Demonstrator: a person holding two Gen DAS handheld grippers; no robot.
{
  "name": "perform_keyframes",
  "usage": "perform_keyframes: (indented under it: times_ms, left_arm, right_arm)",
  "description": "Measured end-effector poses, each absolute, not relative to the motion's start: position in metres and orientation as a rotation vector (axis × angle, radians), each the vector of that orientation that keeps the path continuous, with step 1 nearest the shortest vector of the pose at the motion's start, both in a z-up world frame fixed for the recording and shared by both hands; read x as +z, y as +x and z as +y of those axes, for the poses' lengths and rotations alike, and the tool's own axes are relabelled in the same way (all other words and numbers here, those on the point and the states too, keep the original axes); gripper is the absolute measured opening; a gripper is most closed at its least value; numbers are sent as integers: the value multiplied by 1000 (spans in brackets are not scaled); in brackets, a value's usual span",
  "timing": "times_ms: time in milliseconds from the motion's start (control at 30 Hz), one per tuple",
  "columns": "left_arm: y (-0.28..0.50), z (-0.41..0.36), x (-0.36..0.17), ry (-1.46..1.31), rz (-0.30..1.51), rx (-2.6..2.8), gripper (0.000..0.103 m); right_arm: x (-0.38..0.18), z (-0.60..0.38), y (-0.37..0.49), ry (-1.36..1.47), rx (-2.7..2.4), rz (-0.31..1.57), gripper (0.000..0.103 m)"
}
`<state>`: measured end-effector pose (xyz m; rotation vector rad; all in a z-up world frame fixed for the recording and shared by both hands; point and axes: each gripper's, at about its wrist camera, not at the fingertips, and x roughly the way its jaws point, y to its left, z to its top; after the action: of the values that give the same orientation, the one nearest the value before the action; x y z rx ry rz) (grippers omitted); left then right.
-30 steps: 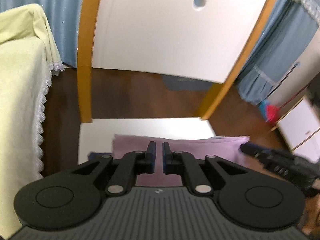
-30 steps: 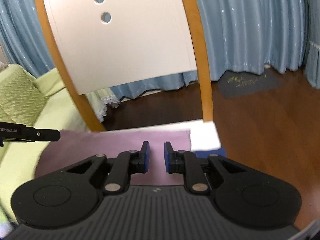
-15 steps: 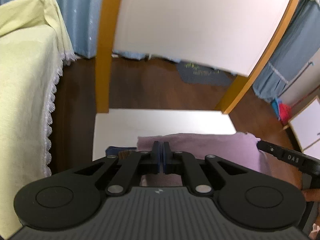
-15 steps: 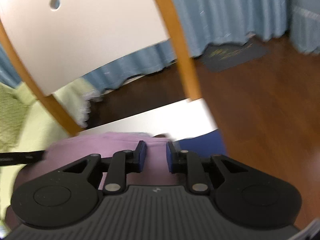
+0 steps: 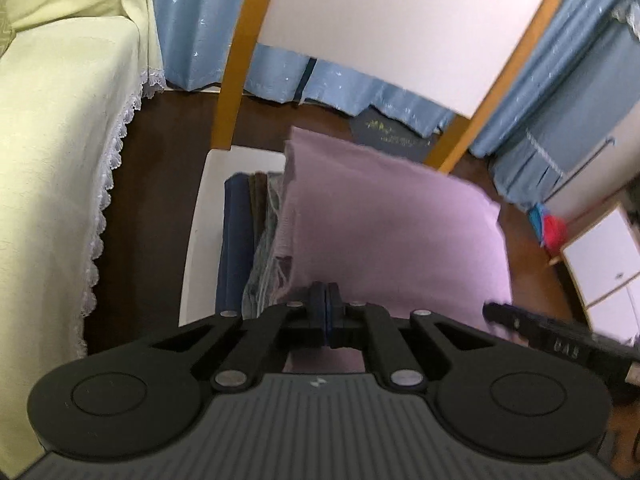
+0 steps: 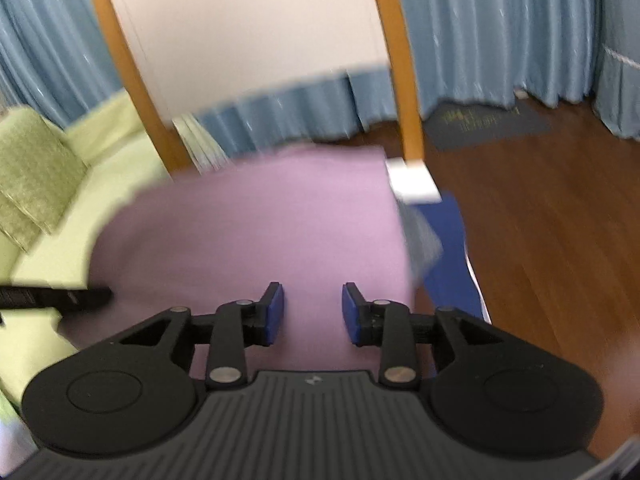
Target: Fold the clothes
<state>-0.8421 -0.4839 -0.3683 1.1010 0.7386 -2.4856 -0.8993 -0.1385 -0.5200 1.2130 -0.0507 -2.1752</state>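
A folded lilac garment (image 5: 384, 216) lies on top of a stack of folded clothes (image 5: 240, 236) on a white chair seat (image 5: 200, 220). My left gripper (image 5: 325, 300) is shut at the garment's near edge; whether cloth sits between the pads is hidden. In the right wrist view the same lilac garment (image 6: 256, 240) fills the middle. My right gripper (image 6: 312, 308) is open and empty just above it. The right gripper's tip (image 5: 532, 328) shows at the lower right of the left wrist view, and the left gripper's tip (image 6: 60, 298) shows at the left of the right wrist view.
The chair has a white backrest (image 5: 400, 28) and orange wooden posts (image 5: 236, 72). A pale green covered sofa (image 5: 52, 152) stands to the left. Blue curtains (image 6: 500, 28) hang behind. Dark wood floor (image 6: 552, 208), a dark mat (image 6: 484, 124) and a white cabinet (image 5: 604, 256) lie around.
Both grippers have pulled back and risen, so more of the stack shows. The left gripper closed from slightly open to shut. The right gripper opened wider.
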Motion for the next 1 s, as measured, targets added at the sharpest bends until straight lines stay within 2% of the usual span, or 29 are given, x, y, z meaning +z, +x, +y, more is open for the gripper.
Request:
perform_keyframes:
  times_ms: [167,267,367,467,633,700,900,1000]
  left_arm:
    - [-828,-470,-343,1061,674,-2509,4]
    - [-821,-458,-347,1100,633,-2490,6]
    - [-819,-461,-361,1109,655,-2441,6]
    - [-819,-467,-341,1044,634,-2458,5]
    - [-841,-483,-318,985,603,-2589,6]
    - [-853,-493,-322,977,591,-2641,6]
    - [-885,-527,-357,970,489,-2854,6]
    - [-890,-535,-378,973,405,-2952,6]
  right_arm:
    - [-494,-117,-890,1167,-2199,-101,29]
    - [-485,-114,-880,1143,-2180,-108,29]
    - [-501,-123,-873,1197,-2145,-31,29]
    - [-510,-128,-871,1232,-2143,6,29]
    - [-472,-134,-865,1029,-2163,-51,27]
    - [-463,-151,-858,953,-2131,-54,20]
    - [-475,-225,-805,813,-2051,-62,20]
    - [-494,-247,-778,684,-2127,16,20]
